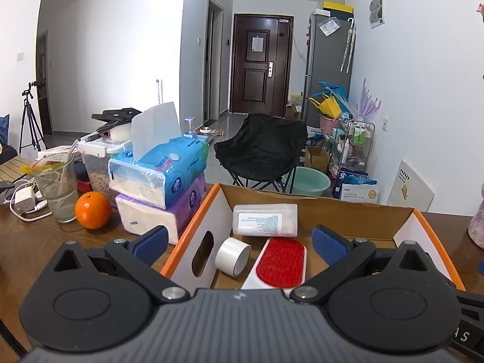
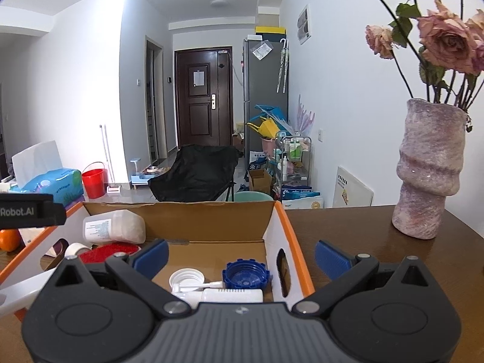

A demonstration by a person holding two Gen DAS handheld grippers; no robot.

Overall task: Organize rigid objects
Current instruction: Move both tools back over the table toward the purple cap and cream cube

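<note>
A dark wooden table (image 1: 39, 242) stands in a white-walled room with a brown door at the far end. In the left wrist view, an orange-rimmed cardboard box (image 1: 193, 227) sits on it, holding a white plastic bottle (image 1: 264, 220) lying on its side at the back, a roll of white tape (image 1: 233, 256) and a red-faced lint brush (image 1: 279, 264) just beside the roll. The left gripper (image 1: 240, 242) hovers over this end of the box, fingers spread wide and holding nothing. Left of the box are stacked tissue packs (image 1: 160, 187), an orange (image 1: 93, 210) and a glass (image 1: 57, 190).

In the right wrist view, the same box (image 2: 298, 260) shows its near right corner: a blue bottle cap (image 2: 245, 275), a white cap (image 2: 186, 279) and a white pump dispenser (image 2: 224, 293) lying flat. The bottle (image 2: 113, 227) lies at the back left. The right gripper (image 2: 242, 257) is likewise released and empty, straddling the box's right wall. A mottled pink vase (image 2: 429, 172) of dried roses stands on the table to the right.
</note>
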